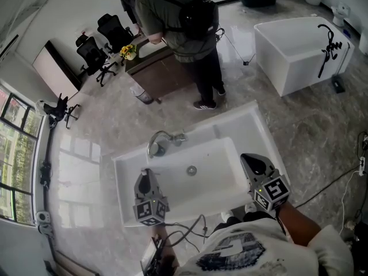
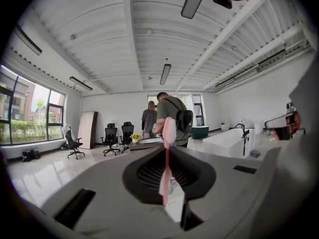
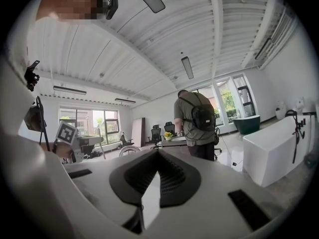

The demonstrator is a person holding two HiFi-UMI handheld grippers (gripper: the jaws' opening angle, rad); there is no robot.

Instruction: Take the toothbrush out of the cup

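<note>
In the middle of the marble-floored showroom, the biggest thing is the white bathtub (image 1: 299, 50) at the far right, with a black tap fitting on its rim. Nearer stands a white sink (image 1: 241, 122), set at an angle, with a chrome faucet (image 1: 164, 140) at its far left corner and a round drain (image 1: 191, 170) in the basin. Beyond it a person with a black backpack (image 1: 184, 22) stands at a dark desk (image 1: 167, 68), back turned. A second person is partly hidden behind them. Black office chairs (image 1: 112, 33) sit to the far left by the wall, and a small bunch of yellow flowers (image 1: 127, 52) rests on the desk.

Close by, the person working holds both tools over the near edge of the sink. The left gripper (image 1: 145, 177) is clamped on the pink toothbrush (image 2: 167, 158), which stands upright between the jaws, its bristle head poking up past the tips. The right gripper (image 1: 253, 163) is well apart from it on the right, jaws closed tip to tip with nothing between them.
</note>
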